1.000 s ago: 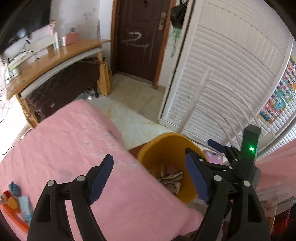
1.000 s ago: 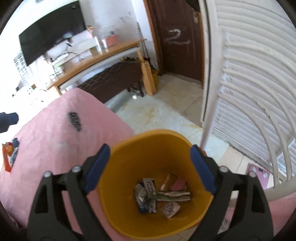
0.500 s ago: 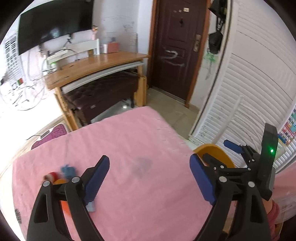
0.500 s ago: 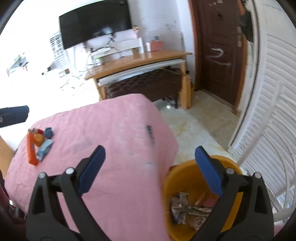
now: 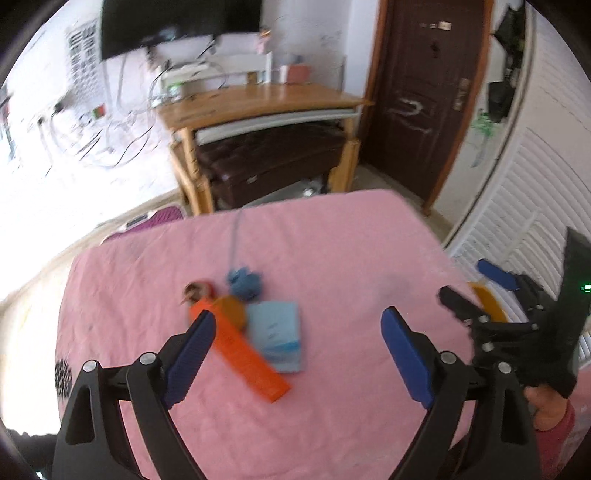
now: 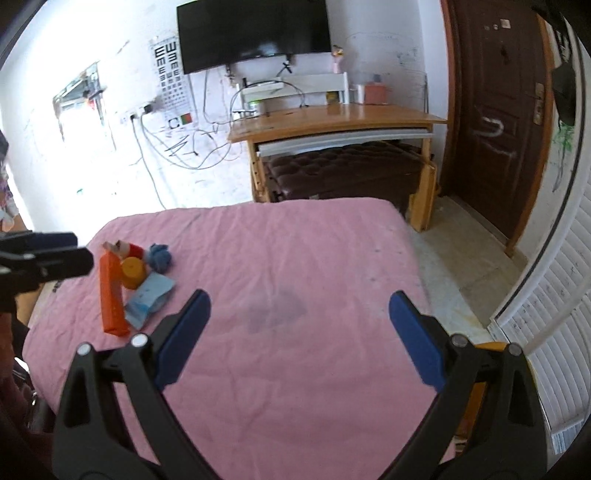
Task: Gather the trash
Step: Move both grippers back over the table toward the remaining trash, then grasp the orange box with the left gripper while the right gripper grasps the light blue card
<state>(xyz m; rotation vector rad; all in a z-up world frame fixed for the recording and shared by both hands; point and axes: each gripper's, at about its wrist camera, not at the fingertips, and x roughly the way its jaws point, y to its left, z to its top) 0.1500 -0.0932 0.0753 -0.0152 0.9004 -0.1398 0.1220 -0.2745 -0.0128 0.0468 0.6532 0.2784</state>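
Note:
A small heap of trash lies on the pink bed cover (image 5: 332, 258): a long orange box (image 5: 240, 354), a light blue packet (image 5: 275, 334), an orange cup (image 5: 231, 310), a crumpled blue piece (image 5: 245, 282) and a red-brown scrap (image 5: 199, 290). My left gripper (image 5: 297, 321) hovers open above the heap, nothing between its jaws. My right gripper (image 6: 299, 306) stands open over bare cover, right of the orange box (image 6: 110, 295) and blue packet (image 6: 149, 295). The yellow bin's rim (image 6: 487, 347) peeks out at the bed's right edge, behind the right finger.
A wooden desk (image 6: 332, 122) with a dark padded bench under it stands beyond the bed. A brown door (image 6: 495, 110) and white louvred doors (image 6: 554, 295) line the right side. A TV (image 6: 255, 29) and loose cables hang on the far wall.
Both views have swung left, from the yellow bin to the bed. The trash heap has come near the centre of the left wrist view. Both grippers' jaws stand a little wider.

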